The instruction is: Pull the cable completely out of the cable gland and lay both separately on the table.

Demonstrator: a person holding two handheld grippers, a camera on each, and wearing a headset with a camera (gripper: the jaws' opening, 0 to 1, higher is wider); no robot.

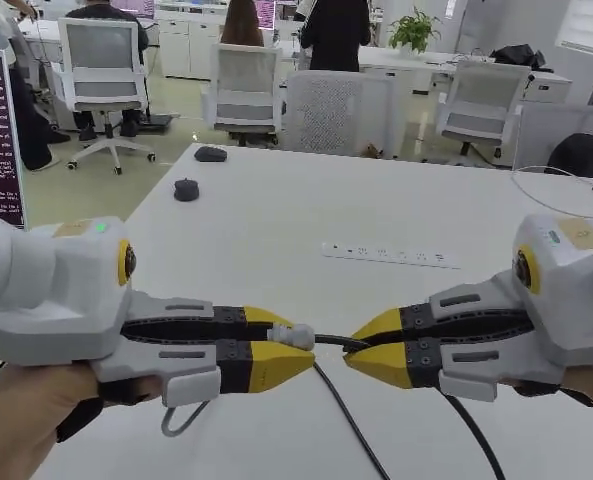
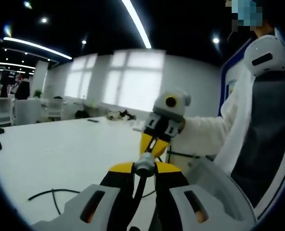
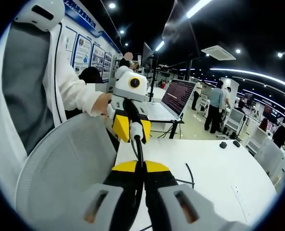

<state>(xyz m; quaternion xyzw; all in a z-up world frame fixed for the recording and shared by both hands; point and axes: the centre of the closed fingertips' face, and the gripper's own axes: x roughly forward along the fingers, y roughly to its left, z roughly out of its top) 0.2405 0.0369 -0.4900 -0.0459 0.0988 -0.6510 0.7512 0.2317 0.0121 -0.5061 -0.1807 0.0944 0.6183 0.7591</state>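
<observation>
Both grippers clamped: left gripper (image 1: 298,345) on cable gland (image 1: 295,334), right gripper (image 1: 351,348) on cable (image 1: 328,340)

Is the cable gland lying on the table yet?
No, the cable gland is clamped in the left gripper above the table, with the black cable running to the right gripper.

The thin black cable (image 1: 348,415) runs off the lower edge of the frame; a part is hidden inside the right gripper (image 1: 354,352). The left gripper (image 1: 302,346) half covers the small white plastic cable gland (image 1: 296,334).
</observation>
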